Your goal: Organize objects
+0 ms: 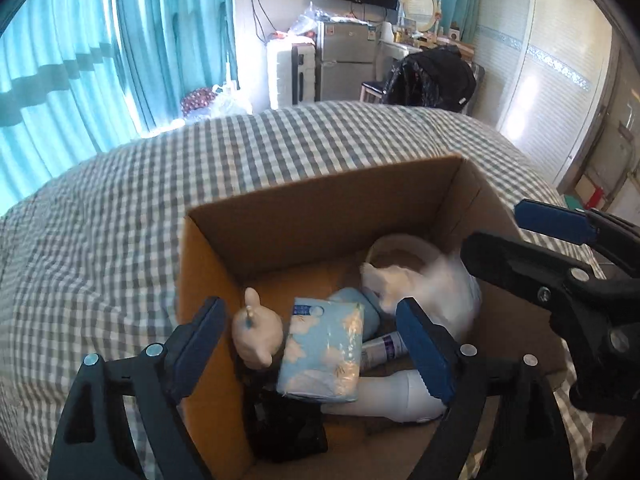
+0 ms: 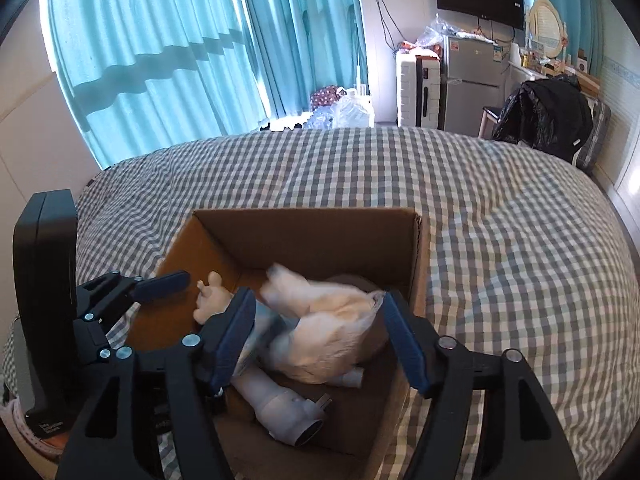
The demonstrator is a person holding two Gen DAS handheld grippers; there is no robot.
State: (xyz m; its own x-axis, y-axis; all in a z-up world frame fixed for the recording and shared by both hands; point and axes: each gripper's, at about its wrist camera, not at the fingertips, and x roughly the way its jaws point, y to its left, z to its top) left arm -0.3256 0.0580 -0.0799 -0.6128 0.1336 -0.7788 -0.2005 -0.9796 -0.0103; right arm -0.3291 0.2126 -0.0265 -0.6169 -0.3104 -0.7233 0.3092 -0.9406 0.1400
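Observation:
An open cardboard box (image 1: 304,216) (image 2: 312,232) sits on the checked bed. Inside lie a blue floral tissue pack (image 1: 322,354), a peach plush toy (image 1: 256,332) (image 2: 208,300), a white hair dryer (image 1: 396,396) (image 2: 284,404), a small white tube (image 1: 384,348), a black object (image 1: 288,428) and a blurred white plastic bag (image 1: 436,288) (image 2: 332,328). My left gripper (image 1: 316,344) is open above the box, over the tissue pack. My right gripper (image 2: 320,336) is open above the box, with the white bag between and below its jaws, apparently loose. It also shows in the left wrist view (image 1: 532,236).
The bed (image 2: 500,240) with grey-white checked cover surrounds the box. Teal curtains (image 2: 180,48) hang behind. A fridge (image 2: 468,80), suitcase, chair with black clothes (image 2: 548,116) and wall TV stand at the far end. A black device (image 2: 44,300) stands at the left.

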